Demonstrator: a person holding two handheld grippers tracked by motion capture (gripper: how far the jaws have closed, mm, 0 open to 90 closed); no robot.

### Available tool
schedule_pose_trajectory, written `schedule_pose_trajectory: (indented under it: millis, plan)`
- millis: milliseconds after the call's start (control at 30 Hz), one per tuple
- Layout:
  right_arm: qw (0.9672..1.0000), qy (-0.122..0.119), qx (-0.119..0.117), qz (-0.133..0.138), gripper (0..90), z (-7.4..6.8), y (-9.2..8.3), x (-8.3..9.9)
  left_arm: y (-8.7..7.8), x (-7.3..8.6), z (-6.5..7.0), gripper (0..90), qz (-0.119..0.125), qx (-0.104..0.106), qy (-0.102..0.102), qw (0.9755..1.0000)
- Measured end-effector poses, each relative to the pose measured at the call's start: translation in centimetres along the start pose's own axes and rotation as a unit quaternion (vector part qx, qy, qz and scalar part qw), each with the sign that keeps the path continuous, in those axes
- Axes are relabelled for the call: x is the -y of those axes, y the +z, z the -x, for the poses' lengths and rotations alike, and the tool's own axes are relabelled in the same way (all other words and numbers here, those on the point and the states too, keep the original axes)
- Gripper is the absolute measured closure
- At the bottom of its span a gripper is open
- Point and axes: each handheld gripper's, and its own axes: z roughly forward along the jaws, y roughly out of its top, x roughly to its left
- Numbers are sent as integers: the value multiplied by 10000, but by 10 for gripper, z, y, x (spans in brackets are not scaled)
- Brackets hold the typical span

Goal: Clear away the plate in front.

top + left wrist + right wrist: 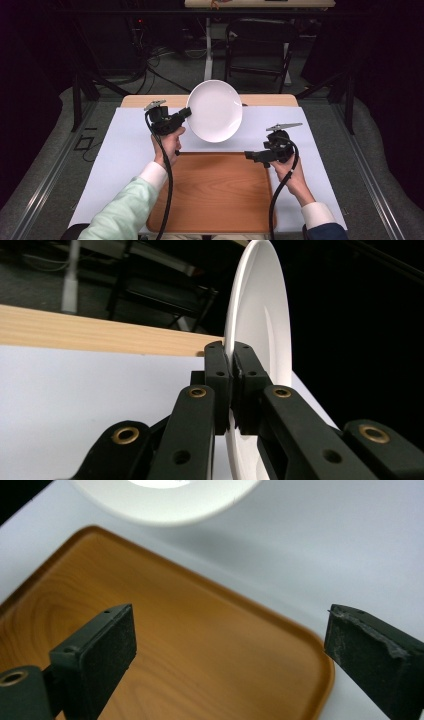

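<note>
In the high view, the left claw (186, 114) is clamping the rim of a white plate (215, 111) at the plate's left edge, and the plate is hanging tilted in the upper middle of the frame, above the white surface (120, 150) and beyond the wooden tray (215, 195). Gripping at the rim is leaving the plate's face free, probably so it can be lowered flat onto the tray. The right claw (248, 155) is pointing left over the tray's upper right corner with nothing in it, seemingly waiting to steady or take the plate.

In the left gripper view, the left claw (230, 375) is pinching together on the thin edge of the plate (262, 315), which is standing nearly upright in the centre and right of the frame; one pad is pressing on each face, so the plate is not slipping.

In the right gripper view, the right claw (227, 645) is standing wide apart, holding nothing, and looking down on the tray (175, 630). The lower rim of the plate (165, 502) is showing at the top centre, well clear of the pads.
</note>
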Motion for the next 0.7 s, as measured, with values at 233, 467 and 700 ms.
schedule_pose_trajectory:
  millis: [233,467,700]
  plan:
    - [9982,341,-295,403,172,7,14,-17,-13,9,16,873,-154,452,225,9986]
    - [9937,771,-608,542,461,16,22,-18,-20,28,9,872,-312,711,205,9968]
    - [9941,710,-631,530,572,13,21,-16,-28,35,-3,872,-397,808,117,9959]
